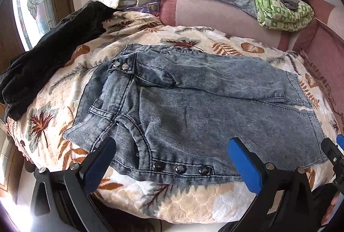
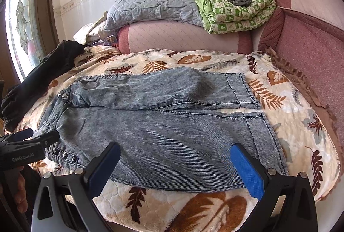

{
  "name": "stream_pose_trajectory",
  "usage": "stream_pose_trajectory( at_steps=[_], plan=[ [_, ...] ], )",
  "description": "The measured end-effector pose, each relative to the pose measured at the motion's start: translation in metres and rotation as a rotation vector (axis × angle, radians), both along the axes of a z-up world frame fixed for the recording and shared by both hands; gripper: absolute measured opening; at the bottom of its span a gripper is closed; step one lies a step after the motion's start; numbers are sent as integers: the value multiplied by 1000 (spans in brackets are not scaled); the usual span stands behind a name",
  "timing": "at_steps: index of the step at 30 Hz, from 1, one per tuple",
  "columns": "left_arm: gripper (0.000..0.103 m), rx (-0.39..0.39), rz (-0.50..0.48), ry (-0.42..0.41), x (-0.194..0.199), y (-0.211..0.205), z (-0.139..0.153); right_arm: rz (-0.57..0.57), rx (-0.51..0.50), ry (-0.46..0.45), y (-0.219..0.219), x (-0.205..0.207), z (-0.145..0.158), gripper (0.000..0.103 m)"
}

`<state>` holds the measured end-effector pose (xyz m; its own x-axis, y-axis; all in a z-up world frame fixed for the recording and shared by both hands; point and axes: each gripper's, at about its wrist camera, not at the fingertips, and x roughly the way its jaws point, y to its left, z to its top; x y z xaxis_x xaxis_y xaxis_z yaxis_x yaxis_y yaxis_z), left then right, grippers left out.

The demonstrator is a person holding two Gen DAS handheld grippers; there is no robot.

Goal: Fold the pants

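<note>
Denim fills the middle of both views: the pants (image 1: 193,103) lie flat on the leaf-patterned blanket (image 1: 193,206), waistband at the left of the frame and hems at the right, the two legs running side by side with the farther leg lapping slightly over the nearer one; I read that as a garment spread out for its first fold, which has not yet been made. My left gripper (image 1: 172,159) sits at the bottom of its view with its jaws spread wide and nothing between them, poised over the near edge by the row of dark snaps (image 1: 180,168); I judge it is placed there to take the waistband end. My right gripper (image 2: 175,164) is likewise wide open and empty, low in its frame over the near leg toward the hem; in that same view the left tool shows at the lower left edge, so the two stand well apart along one edge, which suits lifting that side evenly and carrying it over the far leg. A dark garment (image 1: 53,47) lies at the upper left on the blanket, clear of the denim; a green quilt (image 2: 234,12) rests on the sofa back at the upper right, out of the way.
</note>
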<state>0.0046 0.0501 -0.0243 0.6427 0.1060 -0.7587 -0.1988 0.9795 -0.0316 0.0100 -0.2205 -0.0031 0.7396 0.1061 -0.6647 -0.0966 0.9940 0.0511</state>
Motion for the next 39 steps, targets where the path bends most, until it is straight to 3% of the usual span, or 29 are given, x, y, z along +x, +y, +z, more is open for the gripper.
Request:
stream_pose_trajectory(
  at_steps=[5, 15, 20, 24, 32, 35, 37, 39],
  plan=[
    [103, -1, 36, 0, 8, 14, 3, -36, -1, -3, -16, 9, 3, 103],
    [103, 10, 5, -11, 20, 7, 8, -10, -28, 0, -11, 24, 7, 103],
    [103, -22, -22, 1, 39, 15, 11, 19, 40, 51, -27, 50, 12, 103],
    [103, -137, -19, 40, 78, 53, 9, 9, 113, 121, -64, 96, 16, 103],
    [103, -120, 34, 167, 173, 129, -16, -108, 263, 352, -166, 225, -13, 101],
    [102, -155, 48, 178, 202, 150, -21, -138, 268, 417, -184, 272, -30, 87],
    [92, -209, 49, 171, 221, 161, -23, -155, 266, 439, -192, 298, -39, 73],
    [80, -241, 52, 187, 241, 168, -27, -171, 272, 455, -196, 320, -48, 71]
  ],
)
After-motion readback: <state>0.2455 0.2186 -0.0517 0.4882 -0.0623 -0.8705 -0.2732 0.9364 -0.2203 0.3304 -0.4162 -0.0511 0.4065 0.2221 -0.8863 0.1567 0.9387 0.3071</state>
